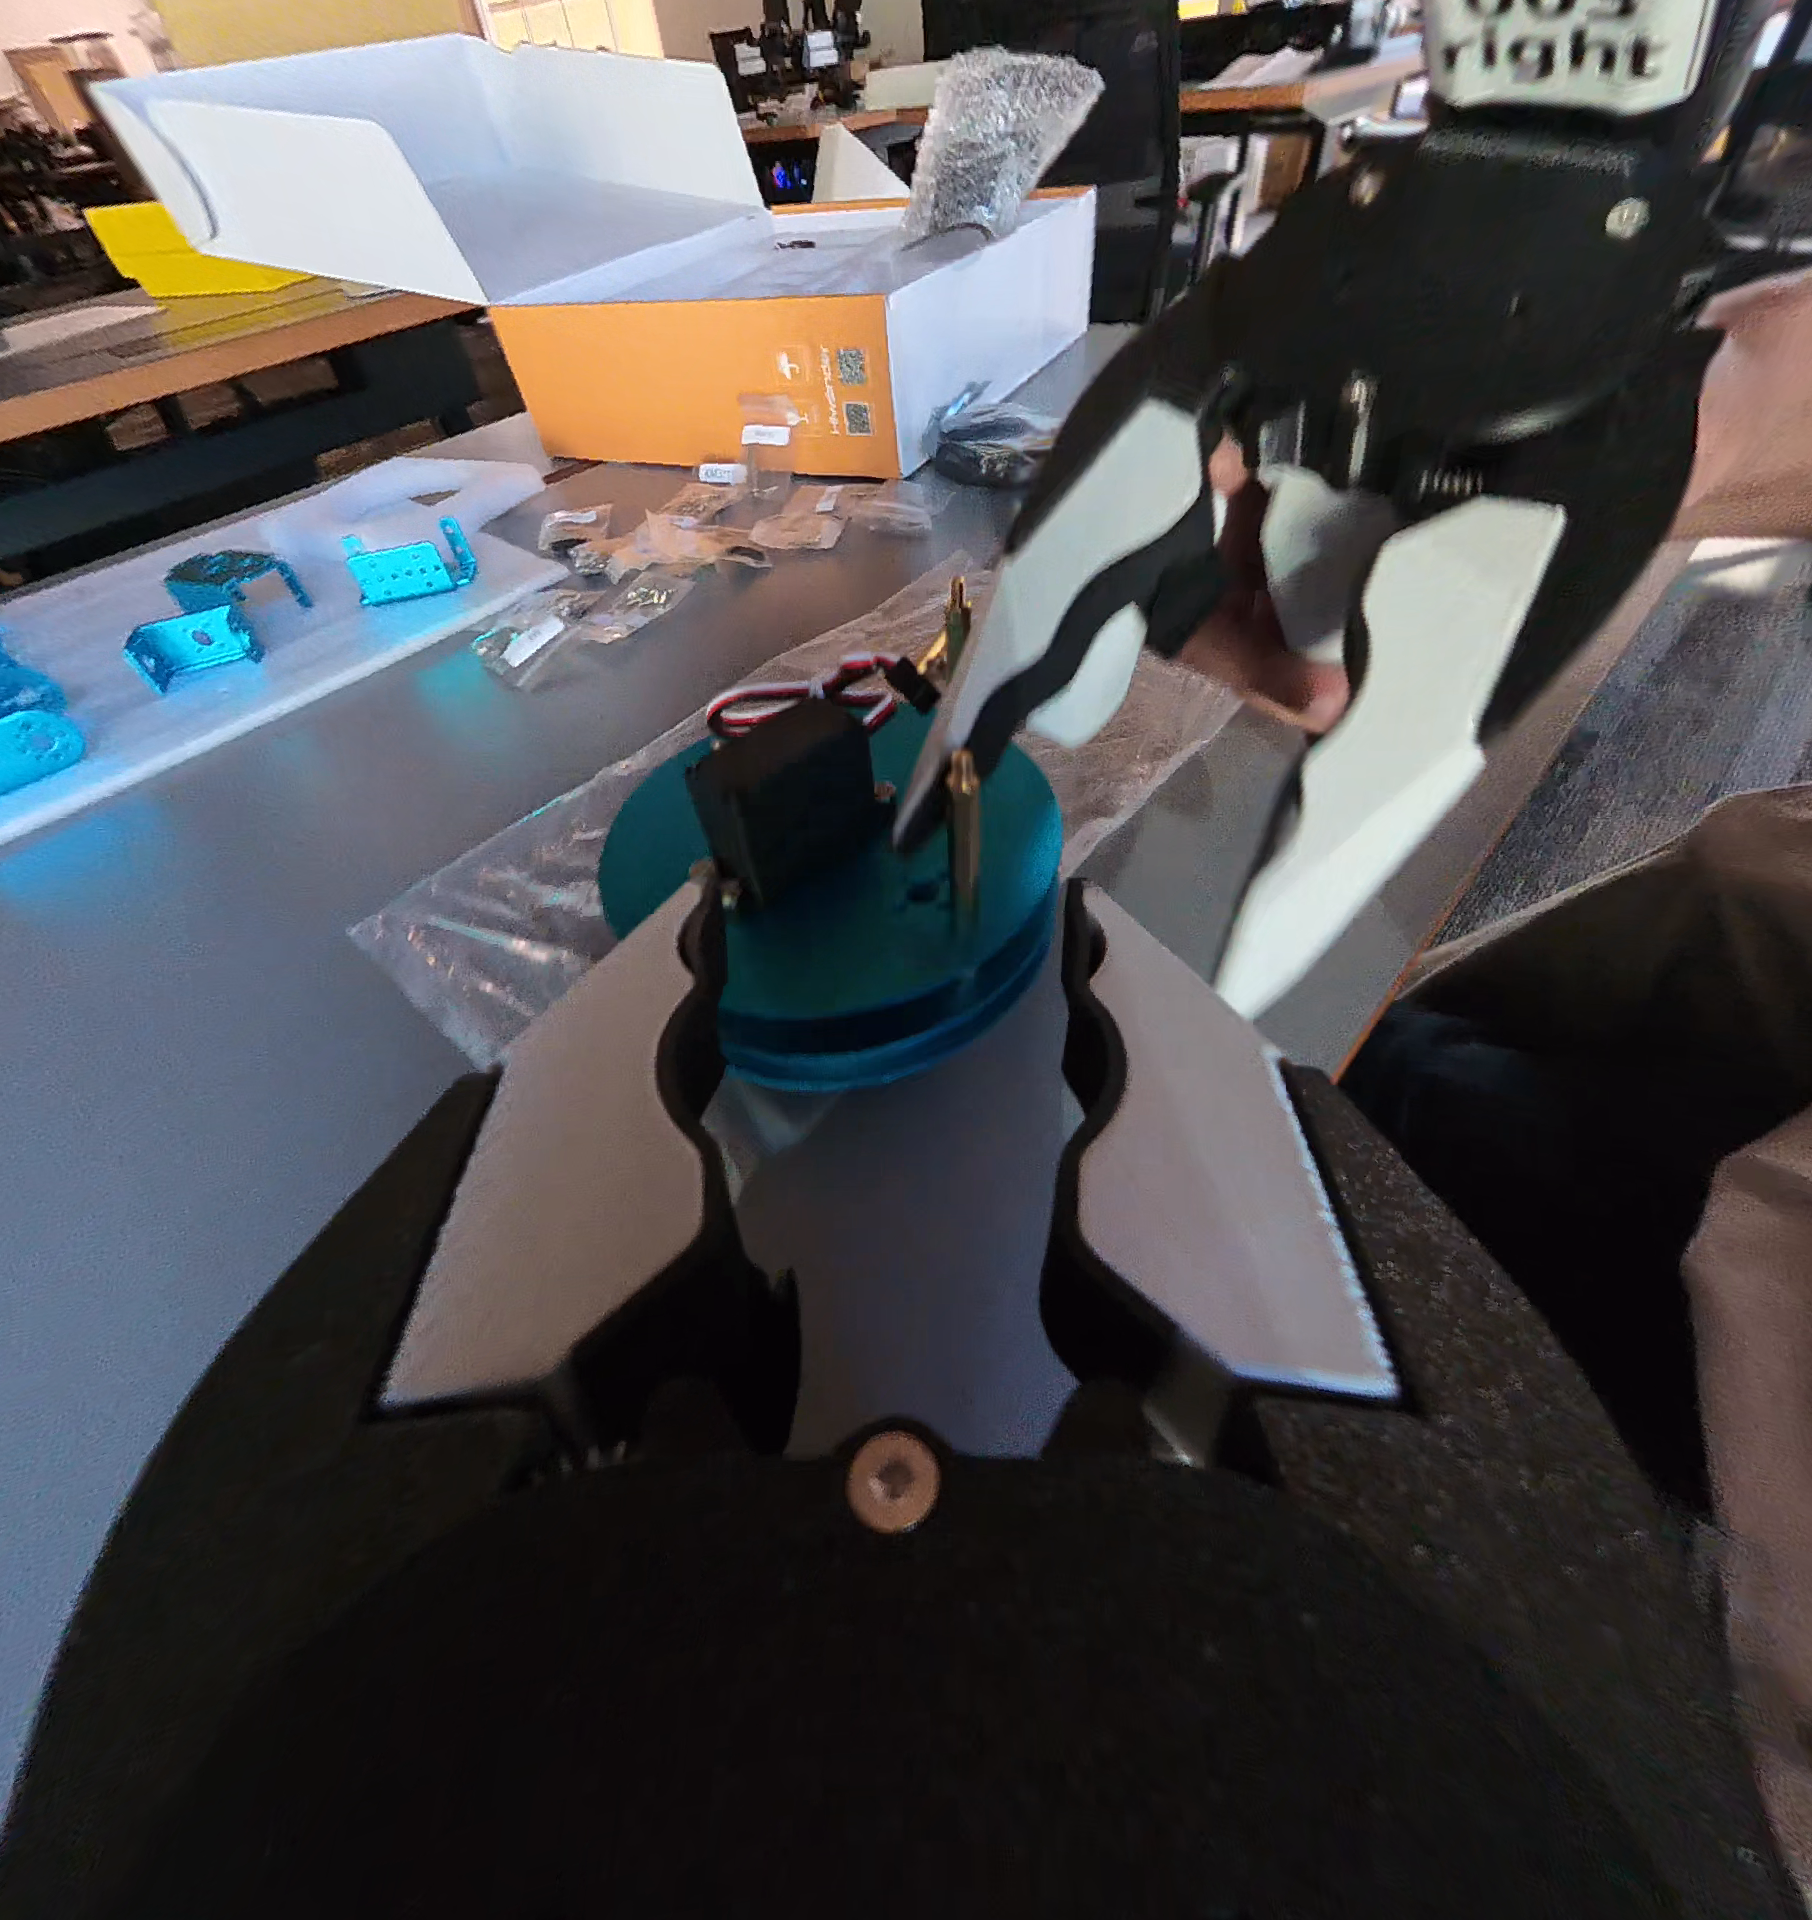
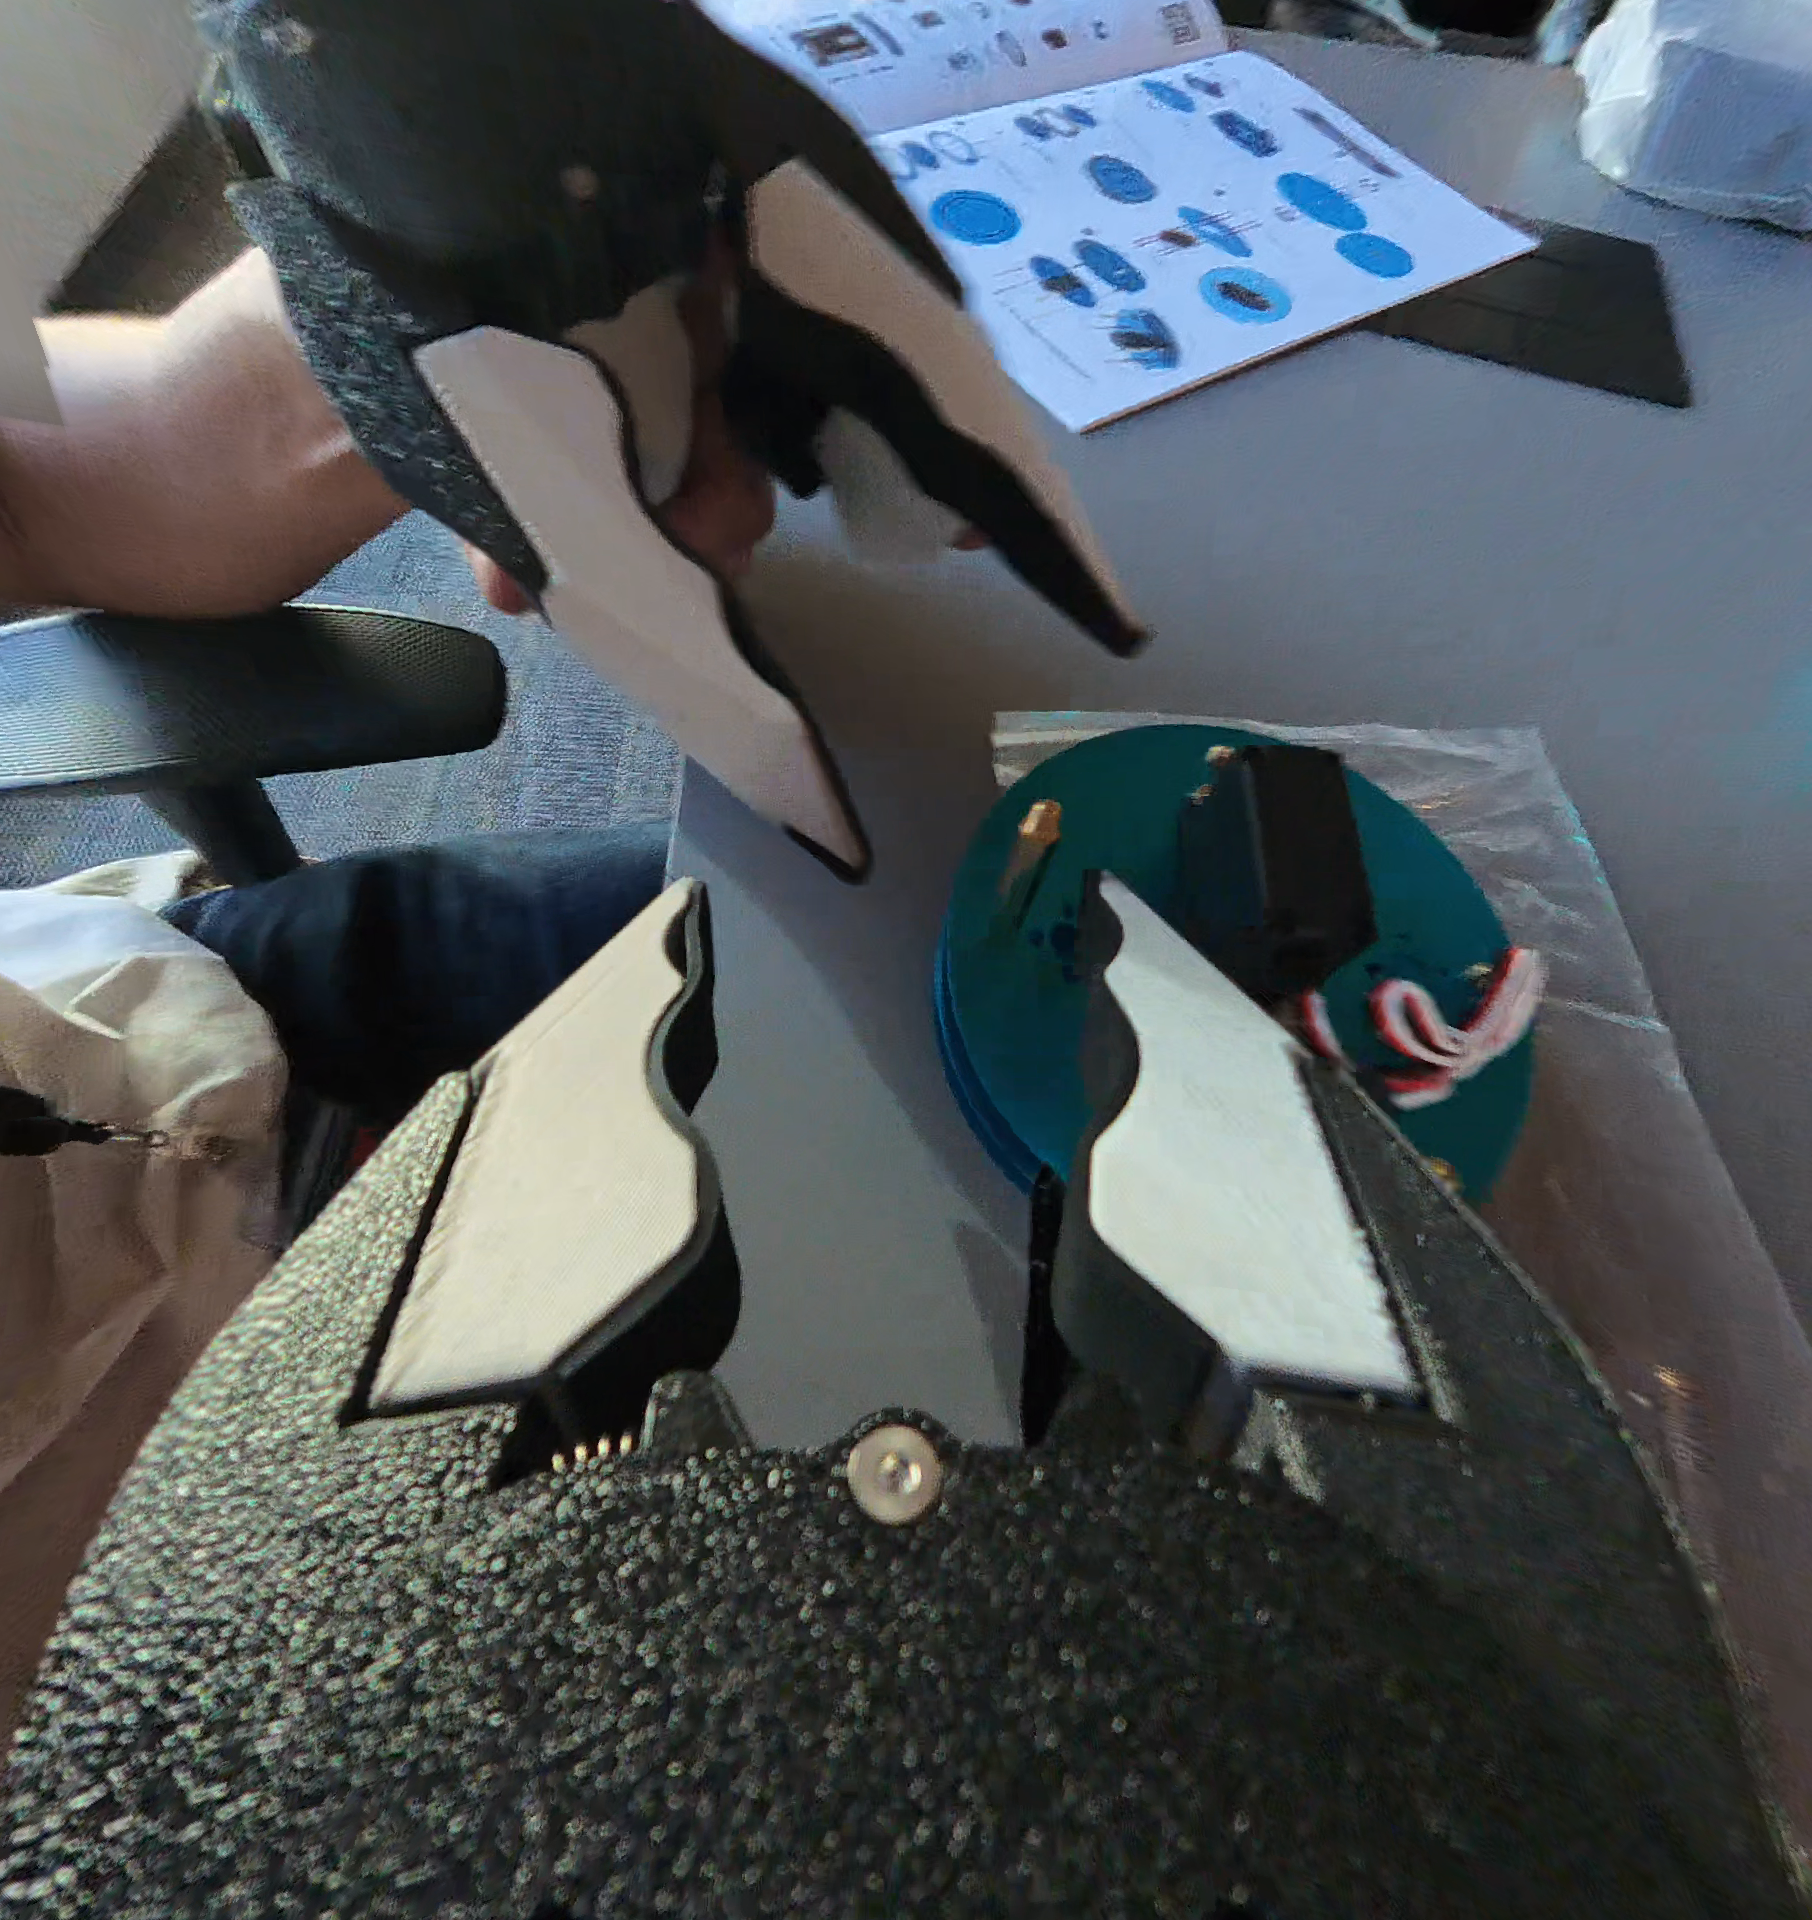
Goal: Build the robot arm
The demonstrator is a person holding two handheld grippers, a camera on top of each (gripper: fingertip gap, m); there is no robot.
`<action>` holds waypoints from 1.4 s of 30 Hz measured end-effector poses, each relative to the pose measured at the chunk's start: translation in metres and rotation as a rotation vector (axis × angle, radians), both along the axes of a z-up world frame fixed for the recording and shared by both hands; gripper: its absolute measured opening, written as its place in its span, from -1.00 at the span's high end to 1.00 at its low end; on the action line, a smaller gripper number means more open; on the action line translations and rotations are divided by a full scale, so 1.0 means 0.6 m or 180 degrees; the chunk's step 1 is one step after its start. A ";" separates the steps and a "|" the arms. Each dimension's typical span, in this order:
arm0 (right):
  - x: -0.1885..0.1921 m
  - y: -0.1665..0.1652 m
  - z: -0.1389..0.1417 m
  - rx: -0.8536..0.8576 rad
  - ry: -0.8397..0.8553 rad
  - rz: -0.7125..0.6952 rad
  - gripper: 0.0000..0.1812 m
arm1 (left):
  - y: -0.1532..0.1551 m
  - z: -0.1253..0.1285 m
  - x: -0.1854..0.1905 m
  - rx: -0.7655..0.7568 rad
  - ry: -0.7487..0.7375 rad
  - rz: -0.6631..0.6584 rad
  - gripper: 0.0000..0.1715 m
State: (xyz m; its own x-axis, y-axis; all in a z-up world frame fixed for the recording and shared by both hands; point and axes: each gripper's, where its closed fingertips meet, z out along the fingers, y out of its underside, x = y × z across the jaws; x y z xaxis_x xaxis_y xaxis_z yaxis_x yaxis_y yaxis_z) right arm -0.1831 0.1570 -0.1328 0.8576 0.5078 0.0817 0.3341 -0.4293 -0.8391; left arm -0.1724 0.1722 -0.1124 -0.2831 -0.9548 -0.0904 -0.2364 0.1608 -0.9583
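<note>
While both grippers hang over the grey table (image 1: 206, 987), neither holds anything.

Left gripper (image 1: 886, 904): jaws apart, empty, just short of the blue disc (image 1: 881, 935), which lies on a clear plastic bag (image 1: 486, 935) and carries a black servo (image 1: 777, 810) and brass standoffs (image 1: 964, 831). Right gripper (image 2: 897, 914): jaws apart, empty, one fingertip (image 2: 1104, 904) over the disc's edge. An orange-and-white box (image 1: 694, 364) stands beyond.

My left claw (image 1: 886, 904) hovered before the round blue disc assembly (image 1: 840, 935) on a clear plastic bag (image 1: 466, 935); the orange-and-white cardboard box (image 1: 694, 384) stood behind.
</note>
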 end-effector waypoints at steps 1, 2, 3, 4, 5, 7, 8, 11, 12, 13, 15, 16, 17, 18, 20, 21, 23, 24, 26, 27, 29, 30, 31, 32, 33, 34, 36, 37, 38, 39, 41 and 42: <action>-0.008 0.003 -0.008 -0.0030 0.0080 0.0055 0.20 | -0.005 -0.001 0.014 0.0049 0.0025 -0.0044 0.23; -0.012 0.007 -0.012 -0.0039 0.0156 0.0068 0.20 | -0.009 -0.002 0.026 0.0092 0.0065 -0.0090 0.21; -0.013 0.011 -0.006 0.0031 0.0225 0.0061 0.26 | -0.014 -0.004 0.038 0.0137 0.0123 -0.0140 0.20; -0.014 0.012 -0.001 0.0075 0.0330 0.0061 0.23 | -0.016 -0.003 0.049 0.0214 0.0109 -0.0161 0.20; -0.014 0.011 0.000 0.0050 0.0433 0.0089 0.22 | -0.014 -0.001 0.059 0.0313 0.0083 -0.0150 0.20; -0.019 0.008 0.008 -0.0040 0.0698 0.0174 0.18 | -0.008 -0.006 0.074 0.0452 0.0180 -0.0133 0.20; -0.018 0.008 0.010 -0.0049 0.0780 0.0189 0.19 | -0.005 -0.006 0.079 0.0513 0.0203 -0.0131 0.20; -0.002 0.017 0.023 0.0024 0.0859 0.0068 0.21 | 0.013 -0.007 0.078 0.0577 0.0297 -0.0136 0.17; -0.004 0.015 0.029 0.0021 0.0907 0.0113 0.21 | 0.021 -0.003 0.072 0.0595 0.0283 -0.0117 0.15; -0.005 0.016 0.032 0.0030 0.0940 0.0097 0.20 | 0.024 0.001 0.065 0.0604 0.0265 -0.0134 0.16; -0.017 0.021 0.032 -0.0014 0.1019 0.0088 0.18 | 0.024 0.003 0.060 0.0595 0.0250 -0.0167 0.16; -0.024 0.025 0.027 -0.0054 0.1041 0.0054 0.18 | 0.024 0.000 0.063 0.0597 0.0254 -0.0184 0.16; -0.028 0.030 0.021 -0.0097 0.1018 0.0001 0.16 | 0.023 -0.007 0.066 0.0609 0.0288 -0.0210 0.15; -0.029 0.034 0.018 -0.0092 0.0956 -0.0057 0.19 | 0.024 -0.015 0.070 0.0626 0.0331 -0.0239 0.11; -0.025 0.036 0.017 -0.0069 0.0895 -0.0123 0.28 | 0.026 -0.025 0.076 0.0621 0.0360 -0.0322 0.02; -0.026 0.033 0.018 -0.0073 0.0964 -0.0116 0.32 | 0.028 -0.027 0.077 0.0593 0.0362 -0.0375 -0.08; -0.034 0.023 0.021 -0.0123 0.1204 -0.0025 0.33 | 0.030 -0.032 0.079 0.0494 0.0430 -0.0535 -0.30; -0.038 0.019 0.022 -0.0141 0.1288 0.0002 0.31 | 0.029 -0.035 0.080 0.0442 0.0472 -0.0614 -0.37; -0.039 0.015 0.022 -0.0120 0.1214 -0.0008 0.26 | 0.028 -0.036 0.083 0.0431 0.0500 -0.0704 -0.43; -0.037 0.014 0.022 -0.0101 0.1125 -0.0036 0.25 | 0.028 -0.034 0.086 0.0456 0.0492 -0.0718 -0.44; -0.035 0.009 0.022 -0.0095 0.1020 -0.0047 0.23 | 0.027 -0.031 0.090 0.0512 0.0482 -0.0743 -0.44; -0.034 0.007 0.021 -0.0097 0.1015 -0.0052 0.24 | 0.025 -0.030 0.090 0.0529 0.0481 -0.0766 -0.44; -0.034 0.003 0.022 -0.0102 0.1039 -0.0050 0.24 | 0.023 -0.030 0.091 0.0536 0.0475 -0.0786 -0.45; -0.033 0.001 0.023 -0.0102 0.1066 -0.0051 0.24 | 0.021 -0.030 0.091 0.0533 0.0475 -0.0797 -0.46; -0.032 -0.002 0.022 -0.0106 0.1076 -0.0055 0.25 | 0.020 -0.031 0.092 0.0523 0.0481 -0.0804 -0.47; -0.032 -0.005 0.023 -0.0111 0.1079 -0.0048 0.25 | 0.019 -0.031 0.092 0.0517 0.0482 -0.0809 -0.48; -0.033 -0.009 0.023 -0.0113 0.1063 -0.0032 0.23 | 0.018 -0.031 0.093 0.0520 0.0478 -0.0817 -0.50; -0.032 -0.011 0.022 -0.0105 0.1032 -0.0036 0.25 | 0.017 -0.031 0.093 0.0519 0.0477 -0.0816 -0.50; -0.028 -0.012 0.021 -0.0097 0.0982 -0.0060 0.27 | 0.016 -0.031 0.092 0.0524 0.0479 -0.0795 -0.48; -0.021 -0.016 0.022 -0.0077 0.0917 -0.0090 0.32 | 0.015 -0.029 0.090 0.0556 0.0472 -0.0747 -0.42; 0.002 -0.030 0.043 0.0111 0.0847 -0.0185 0.47 | 0.017 -0.021 0.077 0.0664 0.0397 -0.0527 -0.21; 0.023 -0.040 0.056 0.0213 0.0838 -0.0288 0.51 | 0.017 -0.014 0.066 0.0620 0.0316 -0.0383 -0.05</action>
State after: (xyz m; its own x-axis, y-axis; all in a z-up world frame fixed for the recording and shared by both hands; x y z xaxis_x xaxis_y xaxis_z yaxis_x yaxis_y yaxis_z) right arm -0.1694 0.1331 -0.0992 0.8954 0.4291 -0.1190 0.0639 -0.3883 -0.9193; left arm -0.1326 0.1823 -0.1206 -0.4105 -0.8810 -0.2354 -0.2958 0.3728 -0.8795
